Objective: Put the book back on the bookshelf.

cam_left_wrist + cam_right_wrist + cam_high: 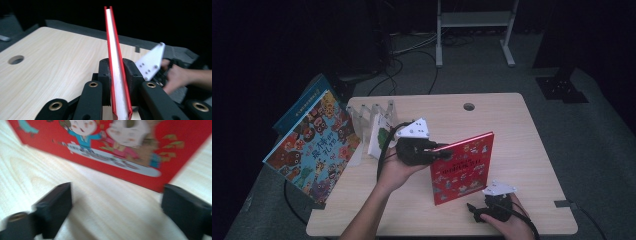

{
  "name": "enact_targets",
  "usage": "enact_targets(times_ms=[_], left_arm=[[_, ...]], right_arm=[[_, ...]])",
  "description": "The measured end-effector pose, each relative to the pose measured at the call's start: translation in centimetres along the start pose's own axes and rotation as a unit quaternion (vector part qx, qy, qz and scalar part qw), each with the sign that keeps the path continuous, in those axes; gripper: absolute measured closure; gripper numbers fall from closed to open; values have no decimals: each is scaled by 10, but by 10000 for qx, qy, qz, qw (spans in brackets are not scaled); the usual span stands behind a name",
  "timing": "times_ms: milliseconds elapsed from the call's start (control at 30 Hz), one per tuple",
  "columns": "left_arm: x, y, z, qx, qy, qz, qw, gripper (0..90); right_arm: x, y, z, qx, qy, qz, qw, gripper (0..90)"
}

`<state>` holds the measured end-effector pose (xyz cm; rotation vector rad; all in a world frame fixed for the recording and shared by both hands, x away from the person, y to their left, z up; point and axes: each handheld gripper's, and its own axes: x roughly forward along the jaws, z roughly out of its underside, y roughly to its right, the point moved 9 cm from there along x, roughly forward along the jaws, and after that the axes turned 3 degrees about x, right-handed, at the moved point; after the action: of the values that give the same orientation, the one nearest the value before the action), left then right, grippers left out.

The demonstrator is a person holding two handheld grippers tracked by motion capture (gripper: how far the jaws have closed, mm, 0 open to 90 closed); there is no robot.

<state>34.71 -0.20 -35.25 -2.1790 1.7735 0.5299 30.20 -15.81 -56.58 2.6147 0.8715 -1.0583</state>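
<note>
While clamped: red book (463, 167), left claw (443, 153).

The left gripper (443, 152) clamps the left edge of a red book (463, 167) standing mid-table (512, 125). The right gripper (472, 209) rests near the front edge, jaws seemingly apart. Picture books (314, 142) lean off the left edge.

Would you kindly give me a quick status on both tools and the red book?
Left tool shut on red book, book upright on table. Right tool open, near book's lower edge. Nothing in the way.
</note>
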Motion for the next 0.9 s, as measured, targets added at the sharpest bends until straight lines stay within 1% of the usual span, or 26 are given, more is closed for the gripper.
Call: enact_targets(times_ms=[33,133,267,367,400,467,600,667,700,800,833,900], left_arm=[[-1,-1,0,24,-27,32,10000,784],[-6,-6,-2,101,-143,91,9998,787],[-14,-15,-1,195,-311,178,9992,787],[-21,-24,1,165,-397,244,9988,787],[-23,-26,2,170,-420,273,9986,787],[-29,-31,5,218,-479,316,9981,788],[-38,-37,11,221,-568,341,9976,788],[-40,-39,14,193,-576,355,9975,787],[-41,-39,15,236,-598,383,9972,787],[-41,-38,14,253,-658,388,9968,782],[-41,-39,14,344,-737,352,9961,777],[-40,-40,11,434,-883,339,9946,726]], right_arm=[[-1,3,-1,-23,29,13,10000,154],[-1,12,-3,-95,20,30,9999,168],[-1,27,-5,-10,-10,68,10000,192],[-1,42,-7,43,-26,147,9999,191],[0,46,-7,109,-16,156,9998,191],[1,56,-8,160,4,192,9997,185],[3,69,-9,220,65,209,9995,170],[3,72,-10,231,92,197,9995,157],[3,74,-10,212,77,185,9996,151],[3,75,-9,174,59,159,9997,139],[4,75,-9,168,60,158,9997,136],[4,75,-9,157,58,155,9997,131]])
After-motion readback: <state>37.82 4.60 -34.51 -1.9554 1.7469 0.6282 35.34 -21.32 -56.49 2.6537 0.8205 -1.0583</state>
